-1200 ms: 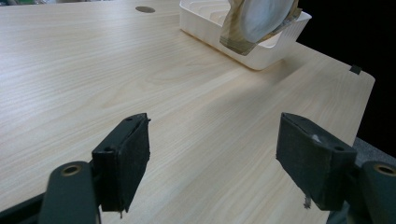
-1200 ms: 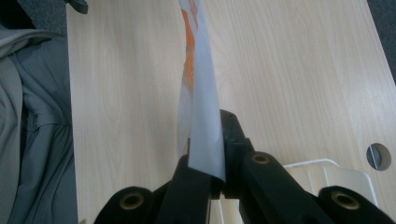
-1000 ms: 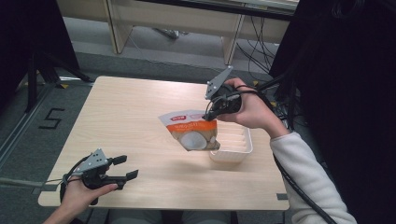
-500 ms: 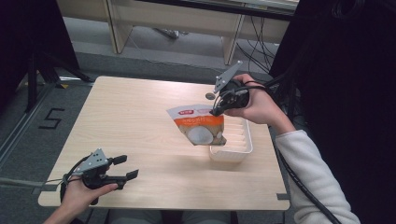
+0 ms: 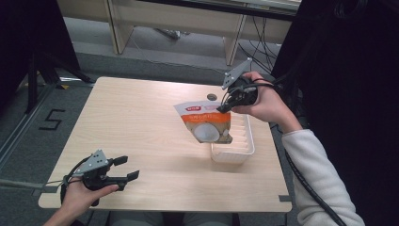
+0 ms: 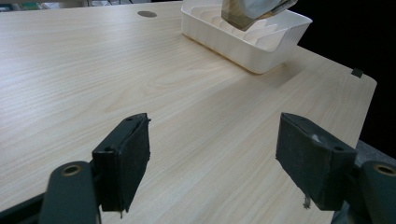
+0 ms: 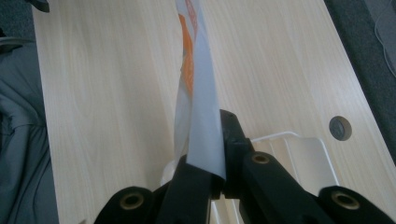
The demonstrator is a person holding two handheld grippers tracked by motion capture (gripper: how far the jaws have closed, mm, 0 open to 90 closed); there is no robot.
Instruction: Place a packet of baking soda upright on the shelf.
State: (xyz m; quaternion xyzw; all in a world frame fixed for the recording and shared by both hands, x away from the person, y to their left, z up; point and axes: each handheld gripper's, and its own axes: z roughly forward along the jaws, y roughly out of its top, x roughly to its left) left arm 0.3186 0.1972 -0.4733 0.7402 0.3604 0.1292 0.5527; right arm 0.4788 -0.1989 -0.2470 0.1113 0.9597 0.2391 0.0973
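Two grippers are at work over a light wooden table. At right of centre in the high view, the right gripper is clenched on the top edge of a pouch, white with an orange band and a pale round picture on its front. The pouch hangs tilted from the jaws, its lower corner over the near-left part of a white ribbed tray; whether it touches the tray cannot be told. In the right gripper view the pouch shows edge-on, a thin white and orange sheet rising from between the pressed black jaws at lower centre, with the tray at lower right and a round hole in the tabletop at right.

At lower left of the high view, the left gripper sits low at the table's near edge in the person's hand, well apart from the tray. Its jaws stand released, wide apart, with nothing between them. In the left gripper view the tray lies at upper right, with the pouch's lower end hanging in it at the top edge.
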